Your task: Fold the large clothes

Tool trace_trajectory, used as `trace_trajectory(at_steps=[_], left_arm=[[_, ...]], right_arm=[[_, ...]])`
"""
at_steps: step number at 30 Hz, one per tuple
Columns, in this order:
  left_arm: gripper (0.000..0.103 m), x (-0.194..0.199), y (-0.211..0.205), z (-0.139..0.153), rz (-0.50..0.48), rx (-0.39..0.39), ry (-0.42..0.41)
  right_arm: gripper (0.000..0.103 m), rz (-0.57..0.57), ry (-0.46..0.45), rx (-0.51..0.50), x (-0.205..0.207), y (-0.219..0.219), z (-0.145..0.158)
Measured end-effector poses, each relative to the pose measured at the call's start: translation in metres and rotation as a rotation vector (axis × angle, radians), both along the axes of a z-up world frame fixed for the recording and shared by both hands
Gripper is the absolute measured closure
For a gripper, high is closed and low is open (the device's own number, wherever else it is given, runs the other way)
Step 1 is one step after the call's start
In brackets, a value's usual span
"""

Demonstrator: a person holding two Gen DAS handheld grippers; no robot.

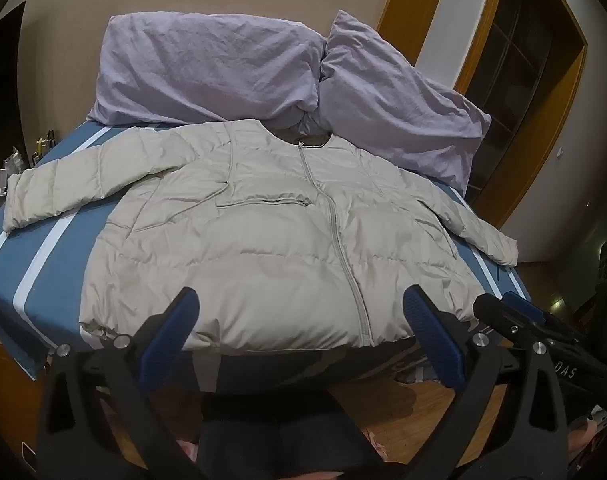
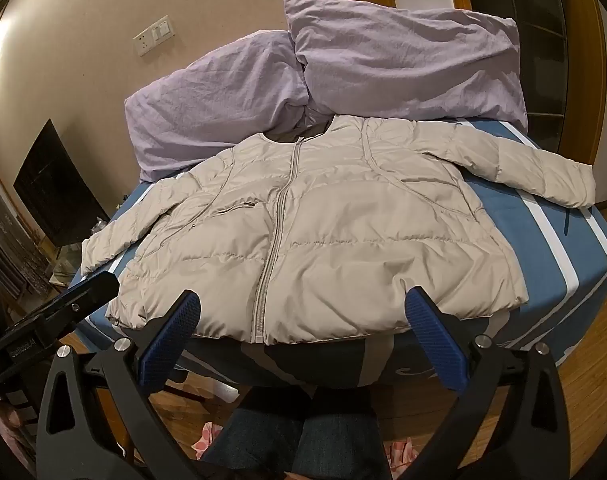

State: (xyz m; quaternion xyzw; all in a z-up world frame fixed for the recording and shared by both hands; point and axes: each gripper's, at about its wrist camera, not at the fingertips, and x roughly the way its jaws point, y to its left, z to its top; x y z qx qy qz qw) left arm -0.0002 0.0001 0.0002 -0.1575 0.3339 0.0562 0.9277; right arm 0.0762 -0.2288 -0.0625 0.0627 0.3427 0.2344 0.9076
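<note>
In the left wrist view, we are holding our left gripper (image 1: 299,308) wide open and empty just short of the hem of the beige puffer jacket (image 1: 263,248), which is lying spread and zipped on the blue striped bed (image 1: 43,264). In the right wrist view, we are holding our right gripper (image 2: 301,308) equally spread, gripping nothing, at the jacket's near hem.

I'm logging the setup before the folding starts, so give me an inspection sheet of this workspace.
Surface: bed with a blue sheet with white stripes.
Job's things: beige puffer jacket lying flat, front up, zipped, both sleeves spread outward, hem at the near edge of the bed.
Clutter: two lilac pillows at the head of the bed, just behind the jacket's collar.
Grippers: left gripper open, short of the hem, holding nothing; right gripper open, short of the hem, holding nothing.
Cables: nothing seen.
Surroundings: beige wall with a switch plate, wooden door frame, wooden floor.
</note>
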Motion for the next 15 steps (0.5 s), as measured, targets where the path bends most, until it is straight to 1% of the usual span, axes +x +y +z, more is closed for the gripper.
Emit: trace_trajectory(at_steps=[15], left_arm=[[0.002, -0.0001, -0.0011, 0.0006, 0.002, 0.003, 0.001]], right_arm=[[0.001, 0.0, -0.001, -0.002, -0.0007, 0.0001, 0.0]])
